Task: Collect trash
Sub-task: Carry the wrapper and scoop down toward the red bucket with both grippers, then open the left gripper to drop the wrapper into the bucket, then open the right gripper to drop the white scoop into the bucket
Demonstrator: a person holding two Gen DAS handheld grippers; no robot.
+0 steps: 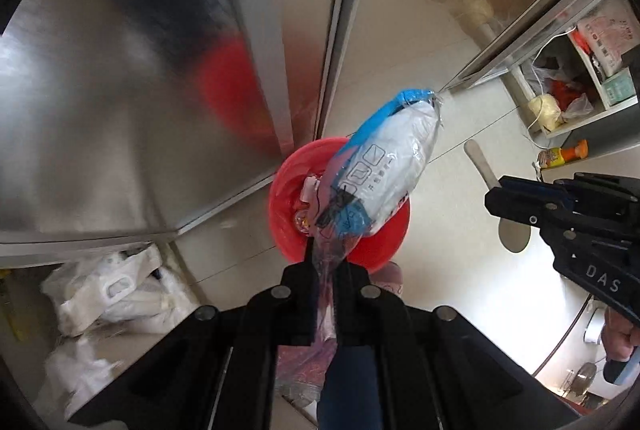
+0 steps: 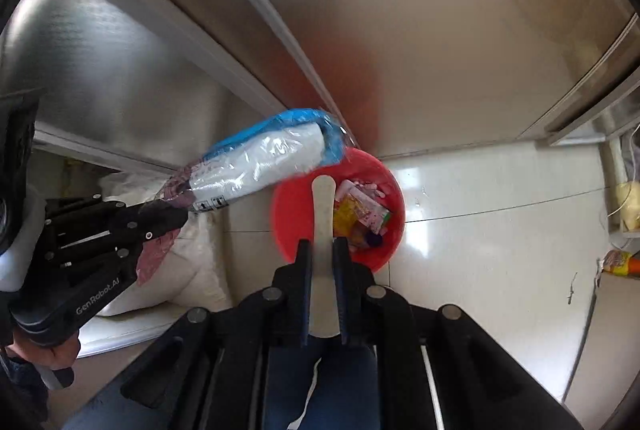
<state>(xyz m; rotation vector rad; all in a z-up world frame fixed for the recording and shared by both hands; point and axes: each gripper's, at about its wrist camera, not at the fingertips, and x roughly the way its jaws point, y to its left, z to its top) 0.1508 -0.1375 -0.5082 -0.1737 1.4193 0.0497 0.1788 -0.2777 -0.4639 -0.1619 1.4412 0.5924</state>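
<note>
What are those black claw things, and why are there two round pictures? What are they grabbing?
The black claws are grabbers that a person holds, one in each hand. Each carries a small camera looking along its fingers, so each round picture is one grabber's view, looking down at the floor.

The left gripper is pinched shut on a plastic package, white with blue ends. The right gripper is pinched shut on a flat wooden stick.

Below them a red bin stands on the pale floor tiles, with colourful wrappers already inside. White sacks lie nearby.
</note>
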